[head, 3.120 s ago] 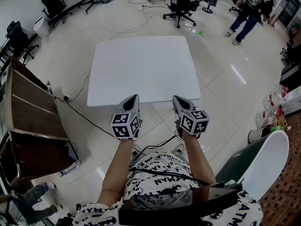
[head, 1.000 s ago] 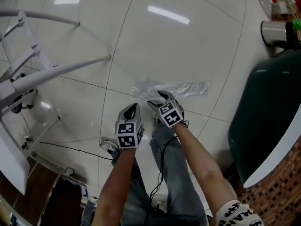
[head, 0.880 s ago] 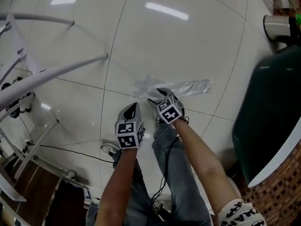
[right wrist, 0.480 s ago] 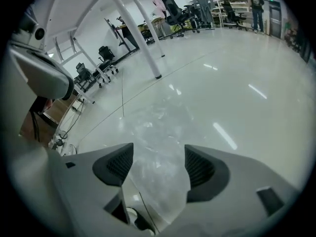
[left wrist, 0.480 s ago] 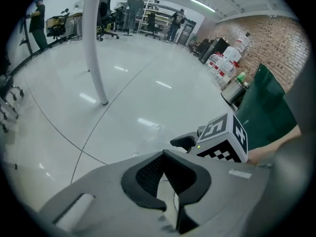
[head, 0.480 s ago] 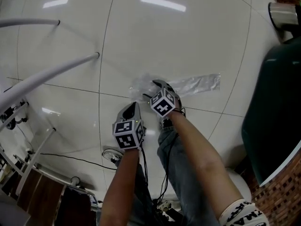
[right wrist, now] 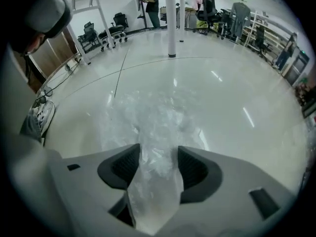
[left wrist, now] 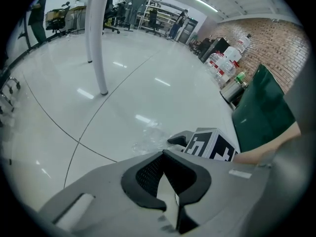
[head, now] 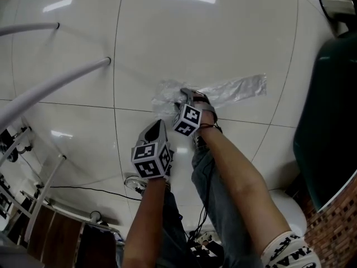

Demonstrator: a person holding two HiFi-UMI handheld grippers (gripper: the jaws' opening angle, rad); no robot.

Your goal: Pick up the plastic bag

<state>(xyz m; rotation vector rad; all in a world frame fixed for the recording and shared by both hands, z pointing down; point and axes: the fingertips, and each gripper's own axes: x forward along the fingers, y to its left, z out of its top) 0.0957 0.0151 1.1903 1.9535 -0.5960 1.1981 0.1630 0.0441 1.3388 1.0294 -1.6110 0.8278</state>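
Observation:
A clear, crumpled plastic bag (head: 237, 88) lies flat on the glossy white floor. My right gripper (head: 187, 97) points steeply down onto the bag's left part. In the right gripper view the bag (right wrist: 148, 115) bunches up between the two pads, which stand apart on either side of it; the right gripper (right wrist: 157, 161) has just been closing, and the bag still rests on the floor. My left gripper (head: 158, 125) hangs shut and empty just short of the bag, nearer the person. In the left gripper view the bag (left wrist: 147, 139) lies beyond the left gripper (left wrist: 164, 153).
White tubular table legs (head: 56, 82) slant across the left. A dark green chair (head: 329, 121) stands at the right, with a metal bin (head: 337, 1) behind it. A black cable (head: 83, 187) runs over the floor near the person's jeans-clad legs (head: 209, 177).
Both grippers have sunk toward the floor. The right one rolled and came down over the bag's left part, so the plastic now sits between its jaws. The left one stayed shut.

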